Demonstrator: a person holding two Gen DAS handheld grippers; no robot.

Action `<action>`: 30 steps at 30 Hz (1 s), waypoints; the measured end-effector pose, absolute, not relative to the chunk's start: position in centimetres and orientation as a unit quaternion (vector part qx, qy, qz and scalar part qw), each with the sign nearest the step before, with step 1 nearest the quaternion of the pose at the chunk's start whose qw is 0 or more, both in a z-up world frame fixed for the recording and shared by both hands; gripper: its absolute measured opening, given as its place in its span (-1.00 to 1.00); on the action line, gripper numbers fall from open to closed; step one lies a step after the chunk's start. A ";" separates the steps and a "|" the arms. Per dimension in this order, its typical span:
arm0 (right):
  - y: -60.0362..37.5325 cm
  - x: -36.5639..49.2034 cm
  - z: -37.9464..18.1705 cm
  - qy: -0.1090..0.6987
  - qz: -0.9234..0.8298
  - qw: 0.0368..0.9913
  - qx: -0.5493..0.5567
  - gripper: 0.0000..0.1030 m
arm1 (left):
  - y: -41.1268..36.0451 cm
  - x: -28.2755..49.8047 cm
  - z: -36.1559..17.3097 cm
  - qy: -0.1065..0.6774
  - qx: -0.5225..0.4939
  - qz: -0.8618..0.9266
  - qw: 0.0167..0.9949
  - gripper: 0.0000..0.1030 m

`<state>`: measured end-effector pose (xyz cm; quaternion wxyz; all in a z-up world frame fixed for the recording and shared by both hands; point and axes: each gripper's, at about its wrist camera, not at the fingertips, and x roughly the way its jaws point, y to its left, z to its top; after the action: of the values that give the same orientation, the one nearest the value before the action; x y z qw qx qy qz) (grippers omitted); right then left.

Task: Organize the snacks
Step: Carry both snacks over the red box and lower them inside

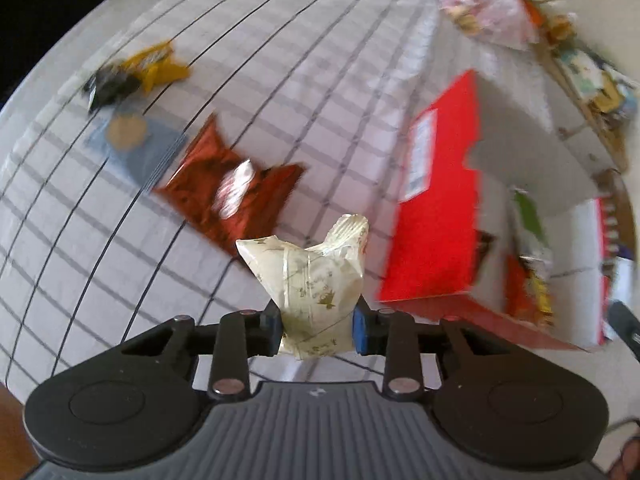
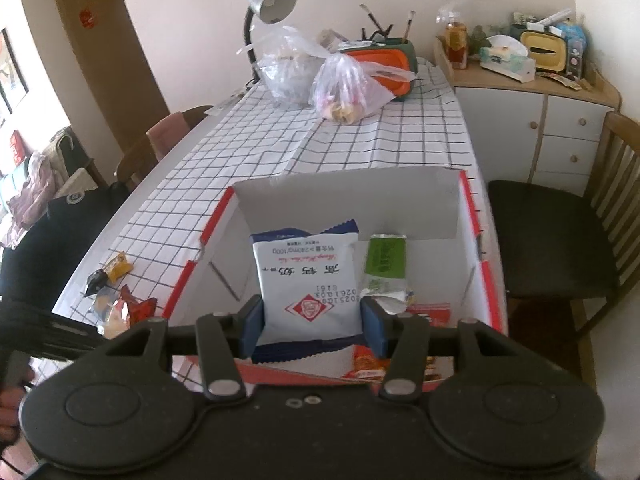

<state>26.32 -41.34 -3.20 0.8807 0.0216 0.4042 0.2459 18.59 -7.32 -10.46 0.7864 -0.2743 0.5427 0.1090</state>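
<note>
My left gripper [image 1: 316, 330] is shut on a cream snack packet [image 1: 310, 280] and holds it above the checked tablecloth, left of the red and white box [image 1: 436, 208]. My right gripper [image 2: 312, 326] is shut on a white and blue snack bag [image 2: 308, 284] and holds it over the open box [image 2: 466, 216]. A green packet [image 2: 386, 260] and an orange packet [image 2: 366, 362] lie inside the box. On the cloth lie a red foil packet [image 1: 232, 188], a yellow packet [image 1: 154, 66], a black packet [image 1: 108, 84] and a blue packet [image 1: 136, 140].
Two clear plastic bags [image 2: 344, 84] of food, an orange and green container [image 2: 384, 64] and a desk lamp [image 2: 268, 4] stand at the table's far end. A wooden chair [image 2: 560, 236] is to the right, and a cluttered sideboard [image 2: 532, 96] behind it.
</note>
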 end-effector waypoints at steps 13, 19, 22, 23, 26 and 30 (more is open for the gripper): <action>-44.0 27.4 -3.6 0.408 0.213 0.888 0.014 -0.03 | -14.2 23.0 -3.7 0.499 -0.159 -0.006 0.852 -0.38; -43.9 28.6 -4.4 0.419 0.202 0.885 0.004 -0.03 | -17.5 26.3 -3.4 0.510 -0.105 -0.028 0.853 -0.38; -43.5 29.4 -5.1 0.430 0.199 0.881 -0.003 -0.03 | -18.9 28.1 -4.0 0.525 -0.081 -0.035 0.847 -0.38; -43.4 29.7 -5.2 0.433 0.199 0.879 -0.006 -0.03 | -19.3 28.8 -4.3 0.531 -0.075 -0.036 0.844 -0.38; -43.0 30.7 -5.8 0.443 0.197 0.875 -0.012 -0.03 | -20.1 30.4 -5.0 0.547 -0.059 -0.043 0.834 -0.38; -42.3 32.2 -6.9 0.456 0.191 0.869 -0.022 -0.03 | -21.0 32.8 -6.3 0.566 -0.038 -0.039 0.823 -0.38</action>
<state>32.19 -42.27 -6.86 0.8692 -0.0222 0.4558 0.1905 32.75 -20.96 -6.34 0.8225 -0.0376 0.5662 -0.0388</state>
